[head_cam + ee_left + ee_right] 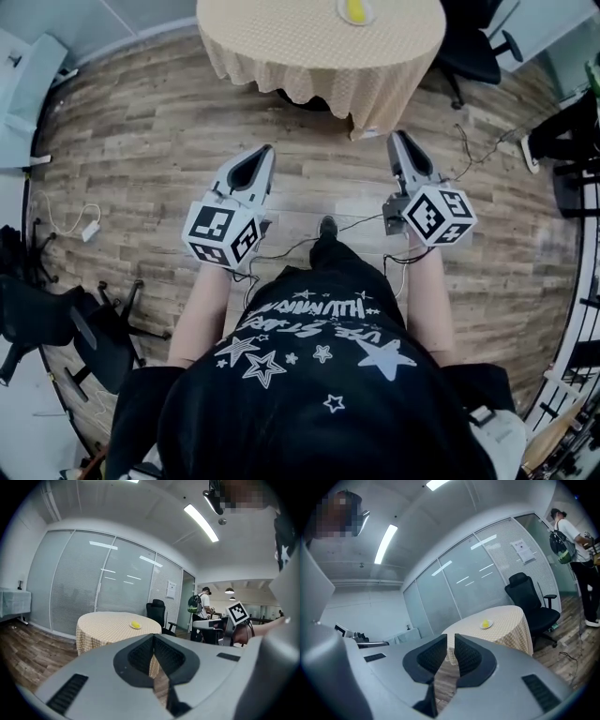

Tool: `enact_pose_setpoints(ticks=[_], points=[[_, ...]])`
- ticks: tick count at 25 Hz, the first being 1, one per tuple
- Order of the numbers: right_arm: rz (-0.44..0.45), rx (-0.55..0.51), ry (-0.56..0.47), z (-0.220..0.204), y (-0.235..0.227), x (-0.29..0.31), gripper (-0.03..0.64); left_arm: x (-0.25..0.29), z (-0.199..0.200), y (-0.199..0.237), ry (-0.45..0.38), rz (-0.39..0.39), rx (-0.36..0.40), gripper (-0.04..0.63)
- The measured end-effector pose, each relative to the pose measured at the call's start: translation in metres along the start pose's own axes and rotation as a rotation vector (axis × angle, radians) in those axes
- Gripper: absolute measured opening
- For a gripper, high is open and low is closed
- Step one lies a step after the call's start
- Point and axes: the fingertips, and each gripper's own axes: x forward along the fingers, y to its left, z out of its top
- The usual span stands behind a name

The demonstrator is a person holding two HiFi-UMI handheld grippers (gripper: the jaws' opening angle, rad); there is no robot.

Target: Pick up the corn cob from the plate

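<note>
Yellow corn cob (355, 9), illegible shirt lettering (309, 309)

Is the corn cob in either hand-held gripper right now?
No, the corn cob lies on its plate on the round table, ahead of the left hand-held gripper and the right hand-held gripper, both empty.

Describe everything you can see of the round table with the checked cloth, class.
The round table stands on the wooden floor. A pale tan checked cloth covers its top and hangs in soft folds down the sides, so no legs show. A small plate holding a yellow corn cob rests on top. A black office chair stands close beside it.
</note>
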Motion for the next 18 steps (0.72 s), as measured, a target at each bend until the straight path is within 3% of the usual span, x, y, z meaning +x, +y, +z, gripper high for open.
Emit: enact_pose_setpoints(ticks=[10,18], points=[[0.007,0.039,-0.001,0.037,-0.096,0.055,0.060,0.106,0.020,-0.002,0.018,0.024,0.013,0.006],[0.028,0.084,0.010,0.042,-0.127,0.090,0.060,0.152,0.030,0.013,0.011,0.066,-0.004,0.006]])
